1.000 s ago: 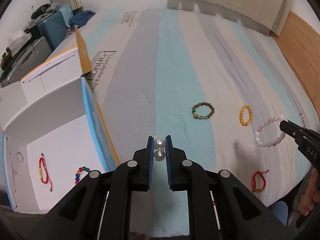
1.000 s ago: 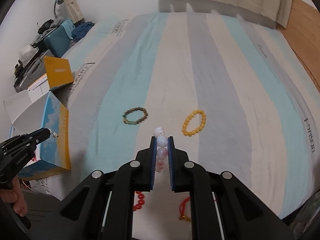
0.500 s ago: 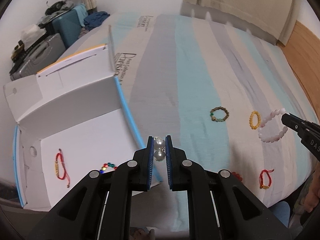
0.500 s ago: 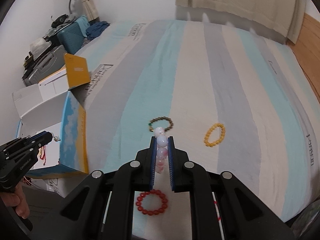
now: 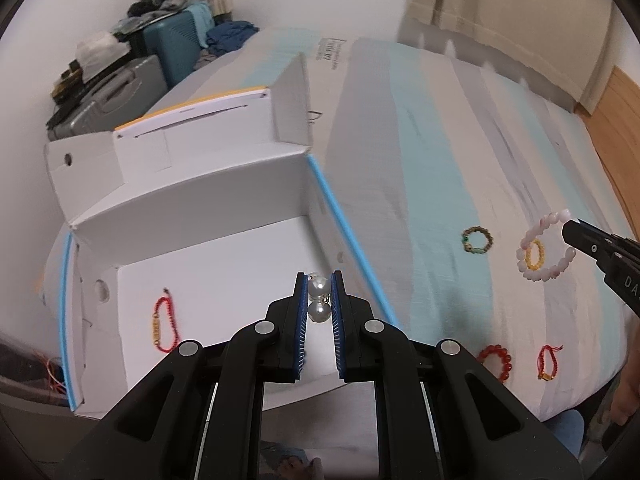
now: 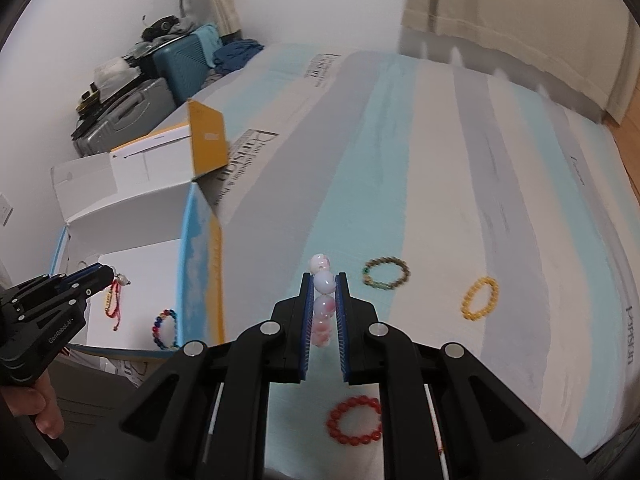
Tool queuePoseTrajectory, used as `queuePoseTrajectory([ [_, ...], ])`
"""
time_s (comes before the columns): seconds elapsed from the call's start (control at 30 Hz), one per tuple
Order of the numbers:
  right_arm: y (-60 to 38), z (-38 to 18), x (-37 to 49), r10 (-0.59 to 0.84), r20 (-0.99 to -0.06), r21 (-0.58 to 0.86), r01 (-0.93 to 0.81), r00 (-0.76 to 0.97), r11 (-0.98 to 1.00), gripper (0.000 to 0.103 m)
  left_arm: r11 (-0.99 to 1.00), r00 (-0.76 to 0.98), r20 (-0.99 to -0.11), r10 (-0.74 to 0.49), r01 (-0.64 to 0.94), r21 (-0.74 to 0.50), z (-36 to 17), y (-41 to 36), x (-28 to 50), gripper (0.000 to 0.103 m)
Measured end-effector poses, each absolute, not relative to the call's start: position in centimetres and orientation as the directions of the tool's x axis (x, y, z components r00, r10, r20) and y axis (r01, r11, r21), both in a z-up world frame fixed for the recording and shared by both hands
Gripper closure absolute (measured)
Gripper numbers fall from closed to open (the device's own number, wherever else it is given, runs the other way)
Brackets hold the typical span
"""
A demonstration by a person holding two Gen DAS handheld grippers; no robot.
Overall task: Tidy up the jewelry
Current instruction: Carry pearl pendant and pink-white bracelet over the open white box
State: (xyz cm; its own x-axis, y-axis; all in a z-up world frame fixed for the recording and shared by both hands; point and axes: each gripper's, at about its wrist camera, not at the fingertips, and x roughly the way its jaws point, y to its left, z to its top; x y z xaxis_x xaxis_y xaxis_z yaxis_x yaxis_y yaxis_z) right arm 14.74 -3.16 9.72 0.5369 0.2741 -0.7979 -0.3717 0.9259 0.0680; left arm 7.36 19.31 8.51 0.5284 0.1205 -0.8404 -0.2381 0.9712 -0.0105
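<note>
My left gripper is shut on a white pearl piece and holds it over the open white box, above its floor. A red cord bracelet lies in the box; a multicolour bead bracelet also lies there in the right wrist view. My right gripper is shut on a pink bead bracelet and holds it above the striped bed; it hangs as a loop in the left wrist view. A brown bracelet, yellow bracelet and red bead bracelet lie on the bed.
A second red cord bracelet lies near the bed's front edge. The box's orange-edged flap stands up at its far side. Suitcases and clothes are stacked by the wall to the left. A curtain hangs behind the bed.
My left gripper has moved left from over the bed to over the open box, still holding the pearls. My right gripper has lifted the pink bracelet and drifted left toward the box.
</note>
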Motion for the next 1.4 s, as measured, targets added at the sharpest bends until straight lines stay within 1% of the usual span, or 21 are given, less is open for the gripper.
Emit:
queuePoseTrajectory([
  [0.57, 6.5, 10.5, 12.8, 0.346, -0.794, 0.063, -0.500, 0.499, 0.864, 0.093, 0.935, 0.503, -0.845, 0.180, -0.354, -0.011, 8.0, 27.1, 3.6, 0.092],
  [0.9, 11.8, 10.7, 10.5, 0.391, -0.789, 0.066, -0.568, 0.473, 0.820, 0.093, 0.915, 0.487, -0.848, 0.209, -0.403, -0.006, 7.9, 30.4, 1.0, 0.092],
  [1.4, 17.1, 8.6, 8.6, 0.413, -0.812, 0.075, -0.628, 0.412, 0.774, 0.093, 0.890, 0.456, -0.864, 0.212, -0.455, -0.021, 5.9, 34.0, -1.4, 0.092],
])
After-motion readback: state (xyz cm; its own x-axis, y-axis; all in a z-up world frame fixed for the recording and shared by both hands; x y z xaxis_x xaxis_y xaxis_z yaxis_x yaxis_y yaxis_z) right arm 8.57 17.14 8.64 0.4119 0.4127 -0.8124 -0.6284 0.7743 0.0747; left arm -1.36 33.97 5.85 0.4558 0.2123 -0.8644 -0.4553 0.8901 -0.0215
